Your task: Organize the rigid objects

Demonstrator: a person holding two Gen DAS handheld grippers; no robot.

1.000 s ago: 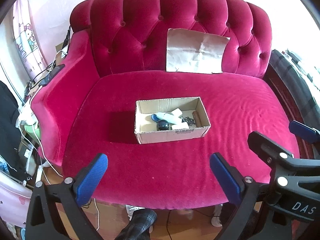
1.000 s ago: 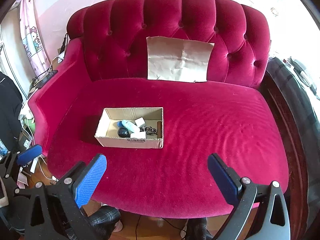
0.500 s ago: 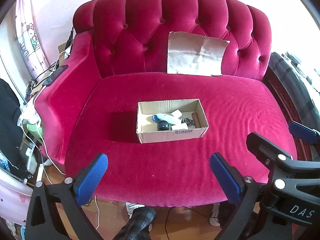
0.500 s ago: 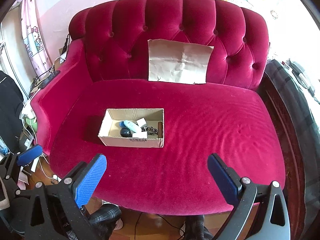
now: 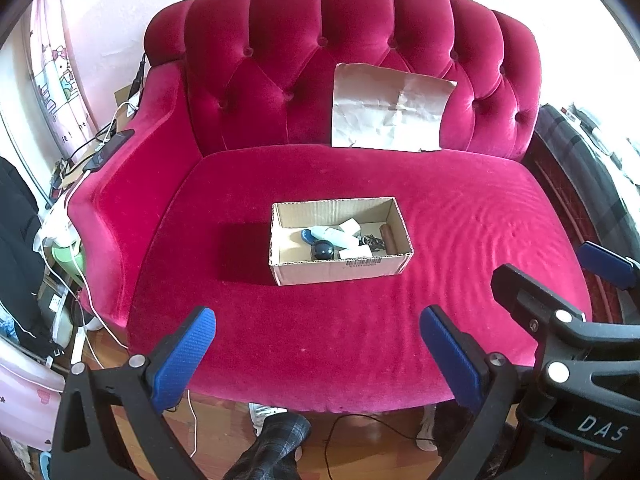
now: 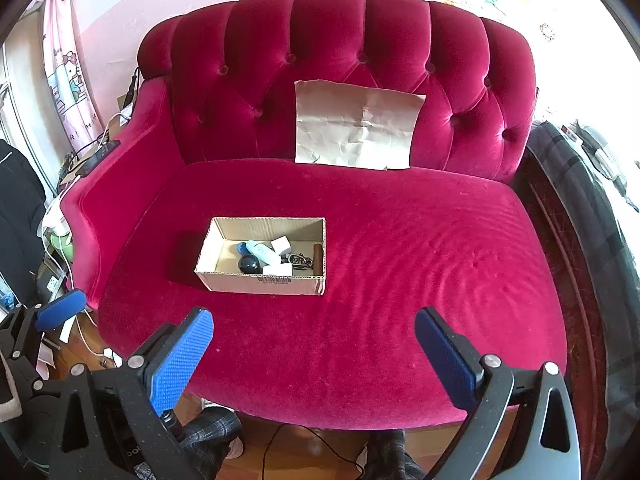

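An open cardboard box sits on the red velvet sofa seat; it also shows in the right wrist view. Inside lie a dark ball, a white bottle with a blue cap, a white block, a brown stick and a dark tangle. My left gripper is open and empty, back from the sofa's front edge. My right gripper is open and empty too, level with the left one.
A creased paper sheet leans on the tufted sofa back. Cables, a phone and clutter lie by the left armrest. A dark blanket lies at the right. A person's legs and wooden floor are below.
Both grippers have drawn back and up from the sofa, so the box looks smaller and more of the floor shows. The box and its contents have not moved.
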